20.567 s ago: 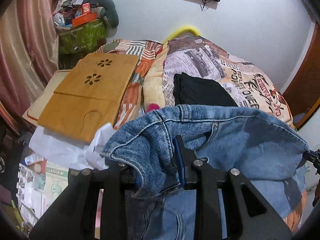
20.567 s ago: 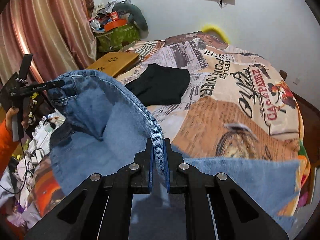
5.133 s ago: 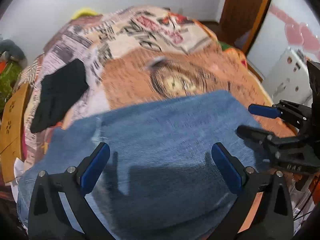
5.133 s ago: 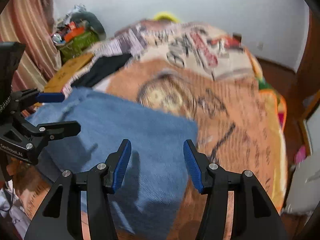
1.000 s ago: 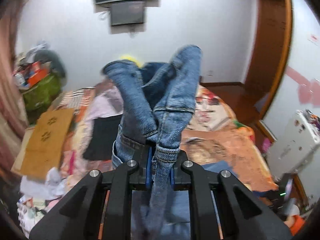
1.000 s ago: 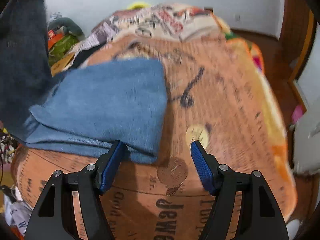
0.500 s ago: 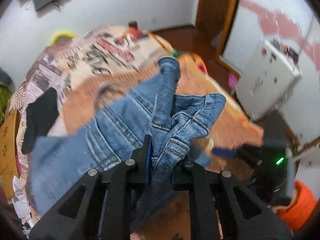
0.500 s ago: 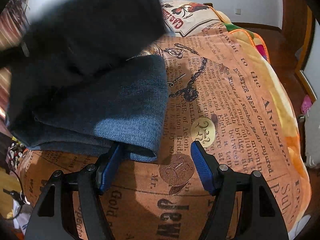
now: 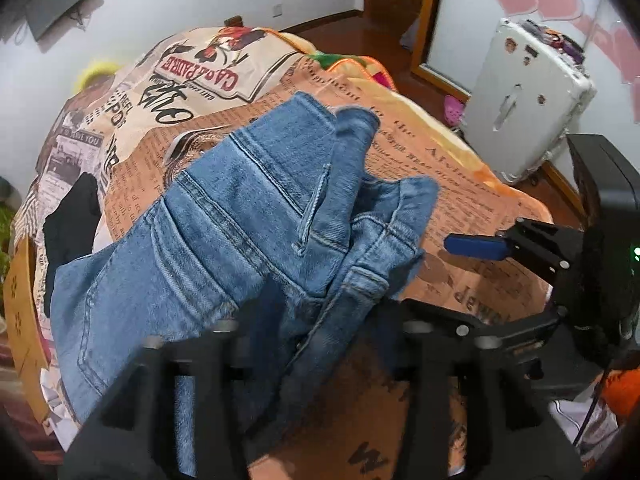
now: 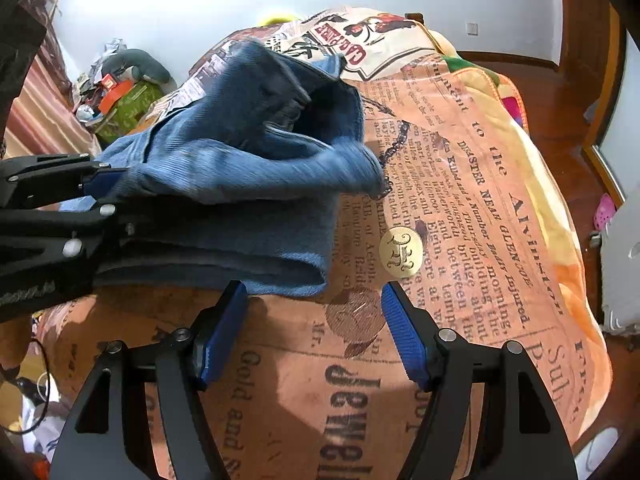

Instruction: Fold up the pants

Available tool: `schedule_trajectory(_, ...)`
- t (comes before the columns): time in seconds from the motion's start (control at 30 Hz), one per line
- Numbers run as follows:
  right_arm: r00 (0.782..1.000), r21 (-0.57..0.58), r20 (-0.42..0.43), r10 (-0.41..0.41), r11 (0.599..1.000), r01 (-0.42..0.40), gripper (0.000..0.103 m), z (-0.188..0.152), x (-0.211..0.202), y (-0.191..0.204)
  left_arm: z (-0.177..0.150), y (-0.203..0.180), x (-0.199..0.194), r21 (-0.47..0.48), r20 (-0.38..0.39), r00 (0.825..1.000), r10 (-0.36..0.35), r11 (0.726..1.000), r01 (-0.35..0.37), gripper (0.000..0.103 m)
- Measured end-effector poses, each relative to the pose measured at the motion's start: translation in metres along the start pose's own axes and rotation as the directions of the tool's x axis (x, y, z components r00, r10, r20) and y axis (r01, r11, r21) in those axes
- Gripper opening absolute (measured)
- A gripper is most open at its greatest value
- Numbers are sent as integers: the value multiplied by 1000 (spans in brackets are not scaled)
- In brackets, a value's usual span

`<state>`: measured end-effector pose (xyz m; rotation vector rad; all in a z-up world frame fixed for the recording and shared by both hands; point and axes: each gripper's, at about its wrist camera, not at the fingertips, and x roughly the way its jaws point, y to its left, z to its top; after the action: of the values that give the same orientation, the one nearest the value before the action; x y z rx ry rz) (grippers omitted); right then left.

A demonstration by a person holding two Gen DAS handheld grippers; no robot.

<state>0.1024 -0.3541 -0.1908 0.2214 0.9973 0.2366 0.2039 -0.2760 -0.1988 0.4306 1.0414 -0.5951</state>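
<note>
The blue jeans (image 9: 248, 216) lie folded over on the newspaper-print blanket (image 9: 460, 184), waistband end on top and bunched. My left gripper (image 9: 312, 320) sits low at the near edge of the jeans; denim drapes over its blurred fingers, so its state is unclear. In the right wrist view the jeans (image 10: 240, 168) fill the left half, with the left gripper (image 10: 96, 188) at their left edge. My right gripper (image 10: 312, 320) is open and empty, just in front of the folded edge; it also shows in the left wrist view (image 9: 472, 276).
A black garment (image 9: 72, 216) lies on the bed's left side. A white suitcase (image 9: 524, 100) stands on the floor to the right. A wooden board (image 9: 20, 312) sits at the left edge. Clutter (image 10: 116, 92) is piled by the far wall.
The left gripper has carried the waistband end down from high in the air and over onto the folded legs. The right gripper has stayed open at the fold's near edge.
</note>
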Motion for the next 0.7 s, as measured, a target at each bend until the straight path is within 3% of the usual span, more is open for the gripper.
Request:
schedule_trajectory(0.07, 1000, -7, 5, 1, 1000, -1, 66, 1, -2, 2, -3, 4, -9, -8, 17, 1000, -15, 1000, 16, 66)
schedule_trajectory(0.17, 1000, -17, 10, 2, 1000, -2, 66, 1, -7, 7, -3, 15, -24, -39, 38, 999, -34, 999, 36, 70)
schedule_trajectory(0.27, 1000, -31, 16, 10, 999, -9, 66, 1, -10, 12, 0, 34, -52, -77, 107, 994, -32, 996, 41, 74)
schedule_trajectory(0.3, 1000, -34, 17, 15, 999, -14, 66, 2, -10, 13, 2, 43, -62, -89, 140, 990, -16, 996, 29, 77)
schedule_trajectory(0.37, 1000, -43, 15, 25, 999, -24, 66, 2, -9, 18, 7, 63, -78, -111, 210, 975, 69, 993, -46, 92)
schedule_trajectory(0.43, 999, -50, 10, 33, 998, -32, 66, 2, -7, 24, 13, 82, -82, -129, 233, 961, 148, 984, -121, 96)
schedule_trajectory(0.57, 998, -63, -17, 55, 996, -55, 66, 2, 4, 35, 30, 136, -56, -156, 169, 937, 305, 947, -280, 96)
schedule_trajectory(0.7, 997, -70, -40, 70, 995, -73, 66, 7, 15, 46, 35, 193, -8, -170, 15, 931, 364, 919, -356, 96)
